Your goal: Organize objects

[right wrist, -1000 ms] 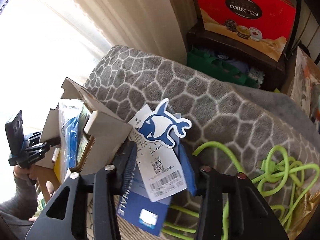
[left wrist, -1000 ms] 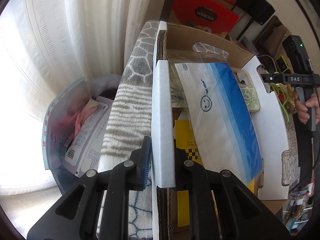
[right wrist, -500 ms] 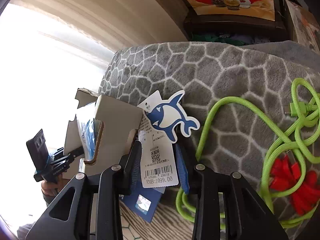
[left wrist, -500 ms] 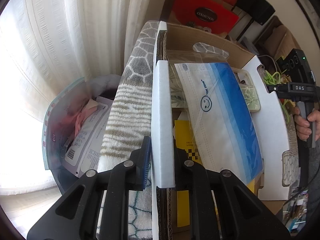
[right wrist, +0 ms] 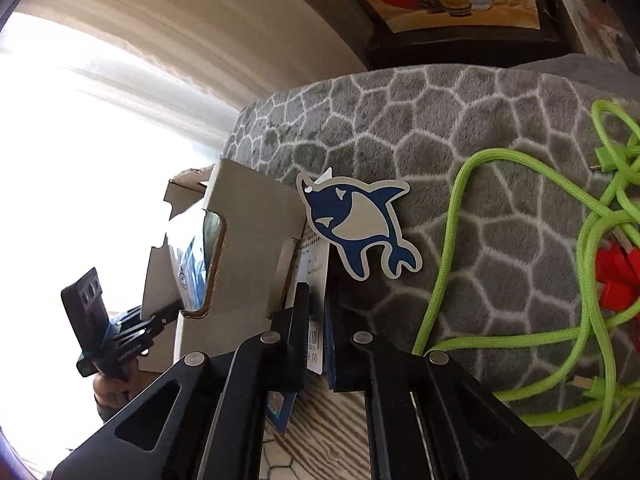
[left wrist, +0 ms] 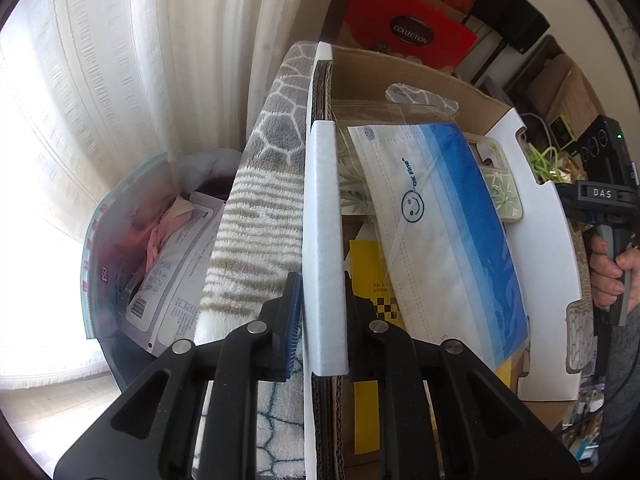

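Note:
My left gripper (left wrist: 322,320) is shut on the white flap (left wrist: 322,240) of an open cardboard box (left wrist: 400,76). Inside the box lie a blue-and-white face mask in a clear bag (left wrist: 436,216), a yellow card (left wrist: 366,276) and a patterned phone case (left wrist: 500,188). My right gripper (right wrist: 318,320) is shut on a bunch of paper tags: a blue whale-shaped tag (right wrist: 360,220) and a white price tag (right wrist: 314,340). It holds them beside the box's outer wall (right wrist: 248,240), above the grey blanket (right wrist: 460,160).
A lime-green cable (right wrist: 580,280) with red parts (right wrist: 616,276) lies coiled on the blanket to the right. A clear bag of pink items (left wrist: 152,248) stands left of the box by the white curtain (left wrist: 120,60). Red gift boxes (left wrist: 408,32) stand behind.
My right gripper has closed tighter on the tags and moved down and toward the box wall; the tags now stand edge-on. My left gripper keeps hold of the flap unmoved.

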Demonstrator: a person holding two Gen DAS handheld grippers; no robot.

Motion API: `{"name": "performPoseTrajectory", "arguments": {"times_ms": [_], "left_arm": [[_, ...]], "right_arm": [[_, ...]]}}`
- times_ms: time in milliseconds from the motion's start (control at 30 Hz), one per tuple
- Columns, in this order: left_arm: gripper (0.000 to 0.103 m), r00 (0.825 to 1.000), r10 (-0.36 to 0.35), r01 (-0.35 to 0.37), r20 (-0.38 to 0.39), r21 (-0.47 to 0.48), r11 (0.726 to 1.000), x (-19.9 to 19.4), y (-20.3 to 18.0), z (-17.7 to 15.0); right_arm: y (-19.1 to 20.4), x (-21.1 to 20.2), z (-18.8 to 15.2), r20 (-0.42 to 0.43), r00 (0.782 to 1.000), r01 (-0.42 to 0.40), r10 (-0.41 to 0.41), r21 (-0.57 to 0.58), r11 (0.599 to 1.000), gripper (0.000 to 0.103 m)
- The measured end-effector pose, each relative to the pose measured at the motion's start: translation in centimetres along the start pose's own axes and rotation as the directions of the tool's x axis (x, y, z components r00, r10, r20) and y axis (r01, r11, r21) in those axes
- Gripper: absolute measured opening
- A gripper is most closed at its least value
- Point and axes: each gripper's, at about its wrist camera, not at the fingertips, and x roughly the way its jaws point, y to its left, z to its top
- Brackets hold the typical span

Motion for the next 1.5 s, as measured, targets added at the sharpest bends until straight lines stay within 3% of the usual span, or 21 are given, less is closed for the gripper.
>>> {"name": "performPoseTrajectory", "arguments": {"times_ms": [367, 600, 767, 967, 1033, 1067, 1200, 1300, 1500], "left_arm": [[0.015, 1.000, 0.008, -0.008, -0.001, 0.006, 1.000, 0.0, -0.2, 0.1], [0.015, 1.000, 0.026, -0.026, -0.001, 0.016, 1.000, 0.0, -0.5, 0.0], [0.017, 0.999, 0.036, -0.036, -0.001, 0.017, 0.999, 0.0, -0.5, 0.0], [0.017, 0.998, 0.056, -0.056, -0.004, 0.025, 0.998, 0.0, -0.7, -0.1], [0.017, 0.998, 0.065, -0.065, -0.003, 0.031, 0.997, 0.0, -0.8, -0.2], [0.017, 0.998, 0.068, -0.068, -0.003, 0.033, 0.997, 0.0, -0.8, -0.2], [0.017, 0.998, 0.065, -0.065, -0.003, 0.032, 0.997, -0.1, -0.6, -0.3], [0.017, 0.998, 0.069, -0.069, -0.002, 0.036, 0.997, -0.1, -0.6, -0.3], [0.020, 0.994, 0.105, -0.105, 0.010, 0.064, 0.992, -0.4, -0.9, -0.6]], "right_arm": [[1.5, -8.4, -0.9, 0.126, 0.989, 0.082, -0.079, -0.019, 0.996, 0.000], [5.5, -10.4, -1.7, 0.163, 0.986, 0.025, -0.014, -0.064, 0.998, 0.000], [9.6, -8.1, -2.4, 0.121, 0.992, -0.017, 0.033, -0.127, 0.992, 0.000], [12.3, -1.6, -3.1, -0.003, 1.000, 0.006, -0.007, -0.168, 0.986, 0.008], [12.6, -0.3, -3.5, -0.006, 0.995, 0.094, -0.097, -0.191, 0.977, 0.035], [12.8, -0.2, -3.7, 0.014, 0.990, 0.139, -0.139, -0.218, 0.966, 0.038], [12.3, -1.6, -3.5, 0.065, 0.985, 0.168, -0.157, -0.227, 0.959, 0.038], [11.0, -3.7, -2.6, 0.136, 0.963, 0.259, -0.235, -0.202, 0.945, 0.039], [5.7, -4.4, -0.4, 0.130, 0.930, 0.354, -0.343, -0.070, 0.933, 0.039]]}}
